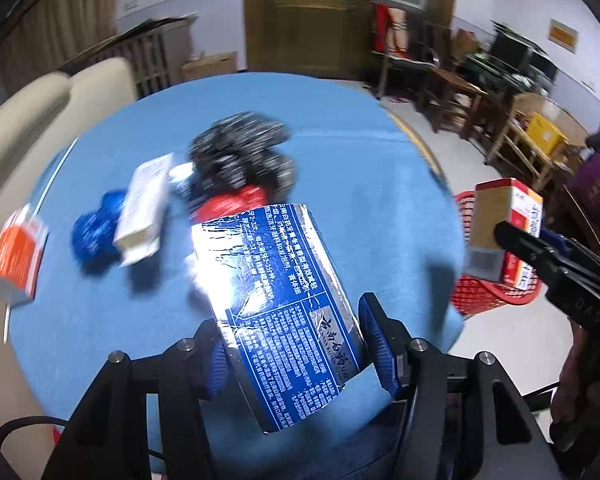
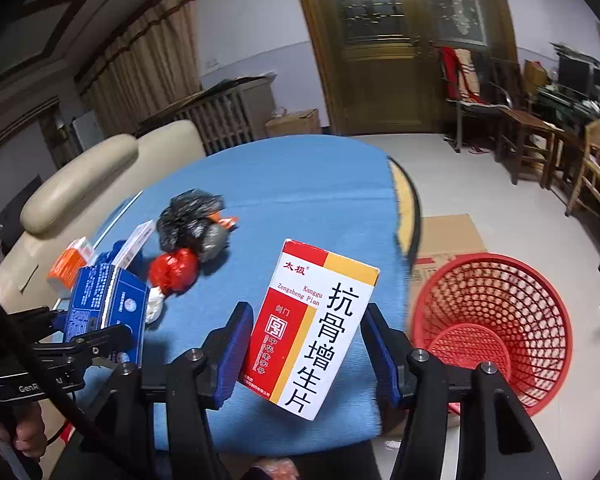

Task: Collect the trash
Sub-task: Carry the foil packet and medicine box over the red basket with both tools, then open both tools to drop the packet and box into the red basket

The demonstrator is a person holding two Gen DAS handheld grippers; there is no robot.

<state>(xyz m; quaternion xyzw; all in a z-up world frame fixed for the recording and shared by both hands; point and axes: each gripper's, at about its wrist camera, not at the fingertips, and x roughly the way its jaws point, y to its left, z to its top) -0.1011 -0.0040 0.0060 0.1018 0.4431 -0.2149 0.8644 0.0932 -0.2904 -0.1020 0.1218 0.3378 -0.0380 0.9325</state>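
My left gripper [image 1: 296, 356] is shut on a blue and silver toothpaste box [image 1: 276, 312], held above the blue table; the box also shows in the right wrist view [image 2: 108, 304]. My right gripper [image 2: 306, 352] is shut on a red, yellow and white medicine box [image 2: 312, 328], held over the table's right side; it also shows in the left wrist view [image 1: 500, 236]. A red mesh basket [image 2: 496, 328] stands on the floor right of the table.
On the blue table [image 2: 308, 192] lie a black crumpled bag [image 2: 192, 216], a red wad [image 2: 176, 268], an orange box [image 2: 70, 264], a white box [image 1: 144, 208] and a blue wad [image 1: 96, 232]. A beige sofa [image 2: 84, 176] stands left; chairs and cardboard stand right.
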